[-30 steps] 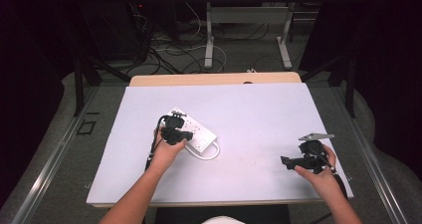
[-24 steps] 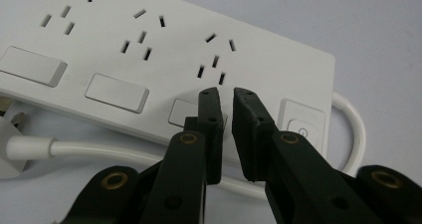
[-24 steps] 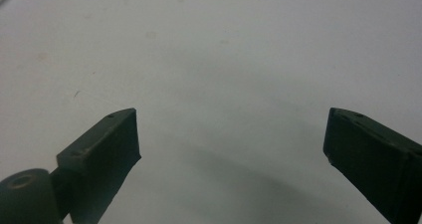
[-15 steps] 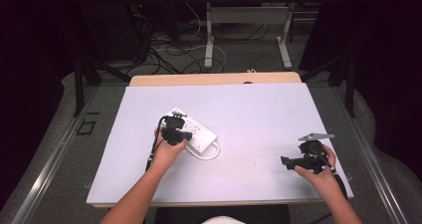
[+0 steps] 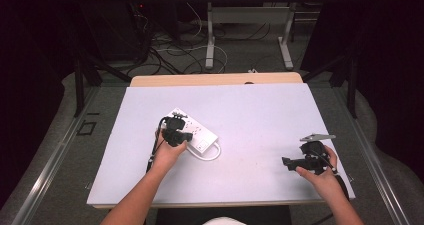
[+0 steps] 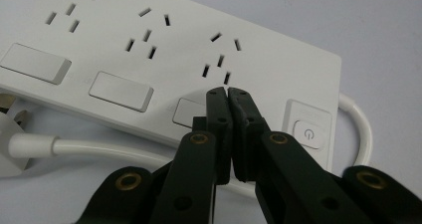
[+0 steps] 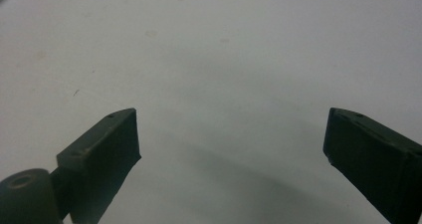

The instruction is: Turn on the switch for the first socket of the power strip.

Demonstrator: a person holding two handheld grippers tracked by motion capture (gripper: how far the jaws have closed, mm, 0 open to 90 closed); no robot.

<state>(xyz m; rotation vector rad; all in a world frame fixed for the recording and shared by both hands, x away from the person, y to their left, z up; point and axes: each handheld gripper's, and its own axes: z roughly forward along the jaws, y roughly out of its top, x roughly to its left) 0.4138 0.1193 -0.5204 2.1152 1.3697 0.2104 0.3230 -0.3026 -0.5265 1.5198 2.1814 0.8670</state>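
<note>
My left gripper (image 6: 227,92) pinched together, tips on white power strip (image 6: 164,50) (by its third rocker switch), my right gripper (image 7: 231,134) spread wide over bare table (image 5: 260,120).

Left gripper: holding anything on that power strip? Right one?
Nothing held. Left gripper is shut, tips over a switch on the power strip. Right gripper is open above the table.

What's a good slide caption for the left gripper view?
Shut left hand-held gripper pressing a rocker switch on a white power strip.
</note>
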